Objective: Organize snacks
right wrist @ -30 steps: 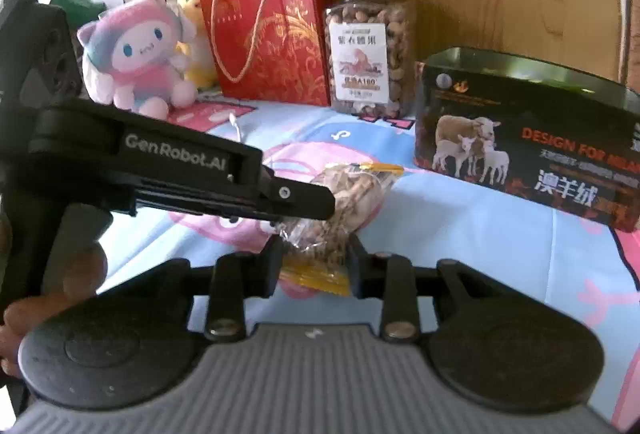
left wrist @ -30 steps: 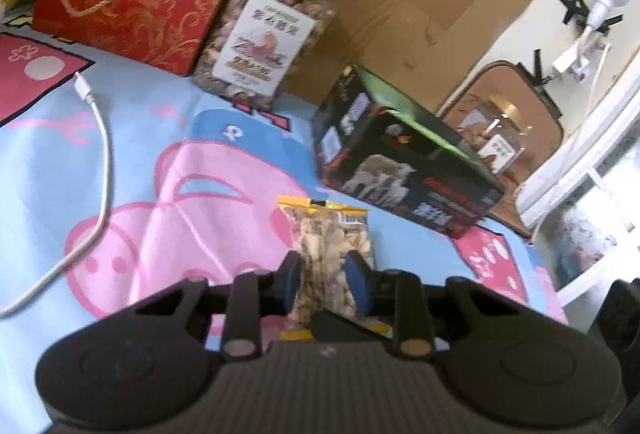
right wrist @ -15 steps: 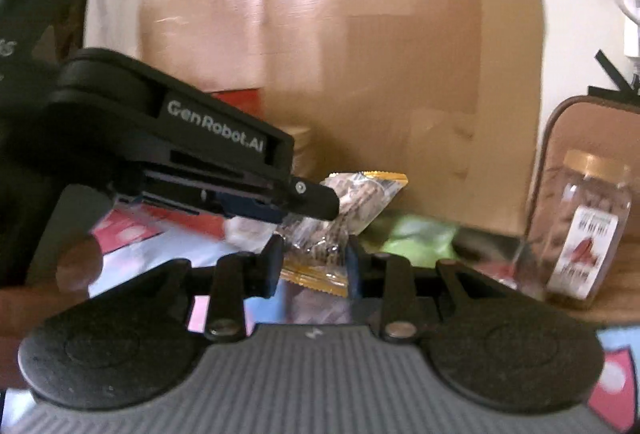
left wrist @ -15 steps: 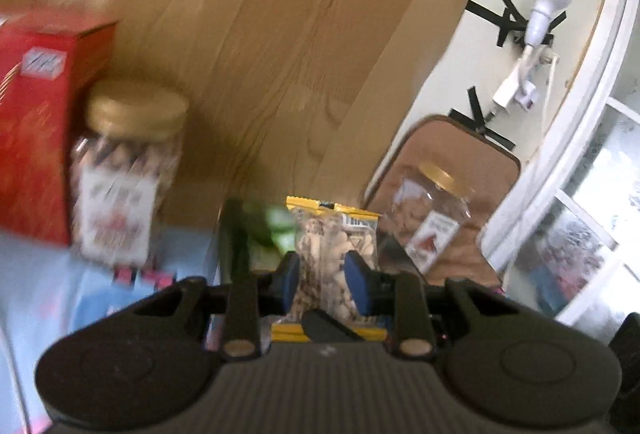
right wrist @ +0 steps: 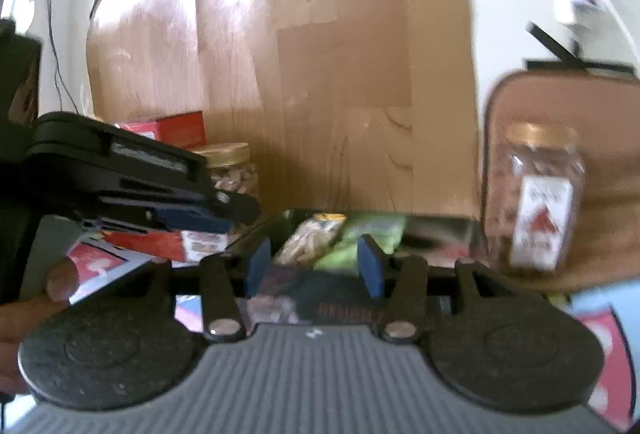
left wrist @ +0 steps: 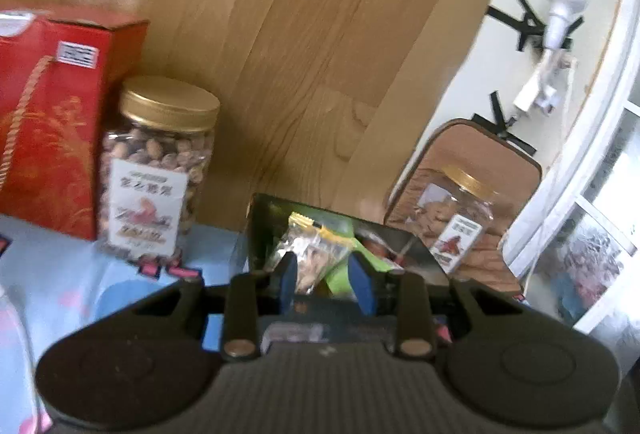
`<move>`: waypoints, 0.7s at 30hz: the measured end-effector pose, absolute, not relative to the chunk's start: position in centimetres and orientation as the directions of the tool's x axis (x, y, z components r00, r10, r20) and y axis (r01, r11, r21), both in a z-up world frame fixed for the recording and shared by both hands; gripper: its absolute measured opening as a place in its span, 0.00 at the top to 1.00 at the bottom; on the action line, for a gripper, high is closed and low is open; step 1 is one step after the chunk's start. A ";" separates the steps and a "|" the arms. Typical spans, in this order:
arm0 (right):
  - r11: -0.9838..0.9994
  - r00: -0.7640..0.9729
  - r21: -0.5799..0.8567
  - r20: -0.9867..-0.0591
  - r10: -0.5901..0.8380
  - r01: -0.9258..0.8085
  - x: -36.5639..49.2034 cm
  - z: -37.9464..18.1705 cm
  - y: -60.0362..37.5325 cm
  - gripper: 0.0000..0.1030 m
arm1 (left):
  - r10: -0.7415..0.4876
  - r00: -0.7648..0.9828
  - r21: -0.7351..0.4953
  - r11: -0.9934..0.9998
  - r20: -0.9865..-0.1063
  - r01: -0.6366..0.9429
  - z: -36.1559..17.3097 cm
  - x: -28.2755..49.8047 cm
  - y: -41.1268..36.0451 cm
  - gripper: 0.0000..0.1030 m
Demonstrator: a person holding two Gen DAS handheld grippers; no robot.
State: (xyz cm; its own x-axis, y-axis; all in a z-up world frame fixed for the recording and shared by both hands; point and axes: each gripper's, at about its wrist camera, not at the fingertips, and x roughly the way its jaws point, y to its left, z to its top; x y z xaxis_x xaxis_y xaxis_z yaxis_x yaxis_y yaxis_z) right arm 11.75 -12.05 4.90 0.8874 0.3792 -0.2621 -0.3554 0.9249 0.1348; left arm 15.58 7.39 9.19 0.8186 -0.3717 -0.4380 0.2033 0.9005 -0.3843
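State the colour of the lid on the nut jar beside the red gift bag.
Gold; the nut jar's lid shows best in the left wrist view.

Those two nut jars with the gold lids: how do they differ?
The left nut jar stands on the blue cartoon mat beside the red gift bag; the right nut jar stands on a wooden surface before a brown panel. The left looks packed with nuts to the lid; the right's contents are too blurred to judge. Both are clear, upright and white-labelled.
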 end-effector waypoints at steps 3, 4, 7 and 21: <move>0.927 0.889 0.190 -0.276 0.366 -0.322 8.4 4.0 -13.8 0.50 | -0.325 0.830 -0.332 0.926 -0.454 0.181 9.1 12.2 6.7 0.68; 0.928 0.887 0.209 -0.287 0.361 -0.310 7.6 3.6 -14.3 0.50 | -0.313 0.829 -0.316 0.932 -0.464 0.175 8.9 11.2 6.4 0.67; 0.927 0.878 0.262 -0.330 0.347 -0.268 5.6 2.6 -15.6 0.50 | -0.277 0.815 -0.269 0.950 -0.508 0.156 8.0 8.0 5.3 0.67; 0.888 0.869 0.432 -0.368 0.332 -0.156 -3.7 2.1 -18.4 0.47 | -0.125 0.860 -0.010 0.990 -0.495 0.138 7.8 -3.9 1.3 0.44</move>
State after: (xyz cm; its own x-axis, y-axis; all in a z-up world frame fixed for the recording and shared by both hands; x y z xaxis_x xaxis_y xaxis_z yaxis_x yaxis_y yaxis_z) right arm -3.71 -18.43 2.14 0.8689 0.3316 -0.3675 -0.1565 0.8884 0.4316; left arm -3.85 1.34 7.82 0.8600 -0.1253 -0.4946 0.1385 0.9903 -0.0102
